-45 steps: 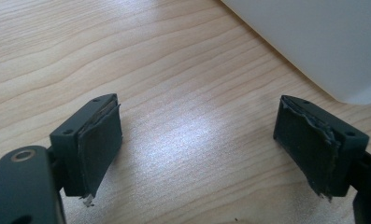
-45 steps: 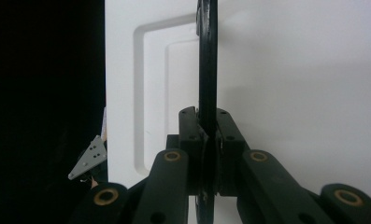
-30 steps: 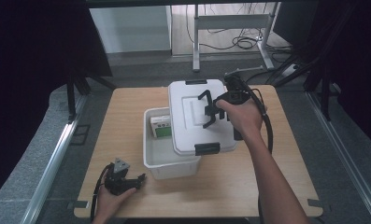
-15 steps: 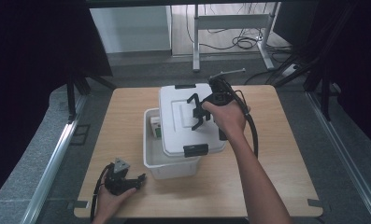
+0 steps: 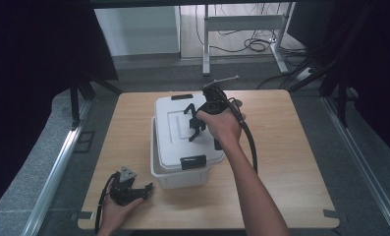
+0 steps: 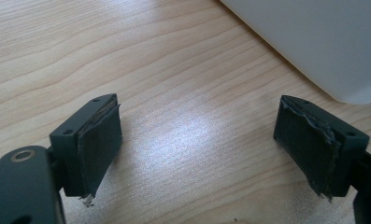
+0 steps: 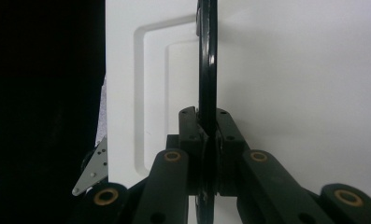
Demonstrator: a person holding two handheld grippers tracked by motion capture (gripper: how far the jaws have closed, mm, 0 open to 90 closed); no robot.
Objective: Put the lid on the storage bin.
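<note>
The right tool (image 5: 196, 124) pinches the black handle (image 7: 207, 60) of the white lid (image 5: 182, 129) (over the bin (image 5: 180, 176), mid-bench (image 5: 291, 147)); the left tool (image 5: 142, 191) rests spread near the bin.

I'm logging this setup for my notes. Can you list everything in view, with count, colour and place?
Table: one, light wood, centre of the high view.
Box: one, white, middle of the table.
Lid: one, white with black latches, over the box, slightly askew.
Lid handle: one, black, clamped by the right gripper.
Desk frame: one, pale, on the floor beyond the table, cables beneath.
Left gripper: black, open, resting on the table near the front left corner.
Right gripper: black, shut on the lid handle.
</note>
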